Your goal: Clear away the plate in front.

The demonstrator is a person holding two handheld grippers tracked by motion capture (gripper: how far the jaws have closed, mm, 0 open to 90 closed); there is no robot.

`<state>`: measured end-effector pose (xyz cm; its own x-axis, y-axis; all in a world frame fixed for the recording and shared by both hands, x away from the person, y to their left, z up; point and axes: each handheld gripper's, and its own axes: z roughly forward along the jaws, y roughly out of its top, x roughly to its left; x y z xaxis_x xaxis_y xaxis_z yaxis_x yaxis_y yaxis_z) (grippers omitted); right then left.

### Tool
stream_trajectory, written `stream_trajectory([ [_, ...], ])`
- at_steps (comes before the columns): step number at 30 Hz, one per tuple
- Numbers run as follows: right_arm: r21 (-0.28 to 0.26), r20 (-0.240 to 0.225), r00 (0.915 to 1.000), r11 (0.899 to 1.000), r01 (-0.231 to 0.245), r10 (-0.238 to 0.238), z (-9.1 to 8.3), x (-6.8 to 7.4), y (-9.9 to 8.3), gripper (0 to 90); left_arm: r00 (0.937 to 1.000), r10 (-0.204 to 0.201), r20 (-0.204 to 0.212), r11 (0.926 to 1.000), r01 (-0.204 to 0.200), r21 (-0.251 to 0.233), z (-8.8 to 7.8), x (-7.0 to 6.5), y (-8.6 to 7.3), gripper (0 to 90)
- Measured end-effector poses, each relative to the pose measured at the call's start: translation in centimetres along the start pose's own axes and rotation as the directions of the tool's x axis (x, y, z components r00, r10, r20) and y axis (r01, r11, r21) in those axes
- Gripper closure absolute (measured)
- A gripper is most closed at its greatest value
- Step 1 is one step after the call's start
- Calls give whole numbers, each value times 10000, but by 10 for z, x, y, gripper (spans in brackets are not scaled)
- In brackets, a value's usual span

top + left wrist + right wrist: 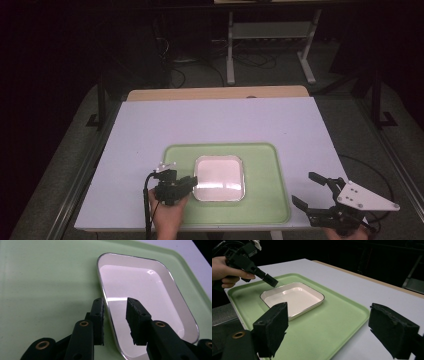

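The shallow white square dish with a metal rim [219, 178] lay on the pale green plastic tray [267, 200] on the worktop [210, 122]. The left hand-held gripper [115, 315] straddled its left rim, jaws parted, not pressing. It seemed a release; withdrawing looked next. The right hand-held gripper [311, 191] waited open, far right.

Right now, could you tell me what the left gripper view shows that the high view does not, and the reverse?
The left gripper view alone shows the left tool open, one pad on each side of the white dish's near rim, neither pressing it. The high view alone shows the right tool open off the tray's right edge, and the white table. Both show the dish on the green tray.
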<state>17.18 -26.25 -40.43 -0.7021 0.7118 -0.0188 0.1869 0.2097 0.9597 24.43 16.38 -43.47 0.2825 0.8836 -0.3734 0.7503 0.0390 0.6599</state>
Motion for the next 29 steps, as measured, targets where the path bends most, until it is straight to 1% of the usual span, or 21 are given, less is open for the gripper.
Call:
stream_trajectory([
  [5,-6,132,9999,10000,3,-3,-1,0,0,152,9992,364,156,9993,-364,-8,-4,0,0,647],
  [11,11,201,9998,10000,-34,33,-3,0,-1,152,9968,614,519,9981,-615,-12,-7,0,2,615],
  [15,45,244,9997,10000,-60,58,-4,-1,-2,152,9939,847,704,9964,-841,-109,-12,1,3,595],
  [17,46,267,9996,10000,-75,74,-4,-2,-2,152,9914,1056,767,9944,-1046,-172,-14,2,3,586],
  [18,58,283,9996,9999,-83,81,-4,-2,-2,152,9914,1056,767,9944,-1046,-172,-14,2,3,577],
  [19,58,293,9995,9999,-85,84,-4,-3,-3,152,9891,1135,942,9935,-1129,-122,-17,4,2,565],
  [23,98,328,9994,9999,-109,106,-4,-3,-3,151,9828,1538,1024,9881,-1525,-205,-24,8,-1,537],
  [25,108,339,9994,9999,-119,115,-4,-3,-3,151,9819,1588,1028,9873,-1570,-253,-26,9,-2,522],
  [26,99,357,9993,9999,-117,114,-4,-3,-3,151,9808,1591,1125,9872,-1566,-307,-29,11,-3,512],
  [29,120,364,9993,9999,-98,94,-4,-3,-3,151,9726,2023,1149,9790,-1979,-484,-40,16,-8,493],
])
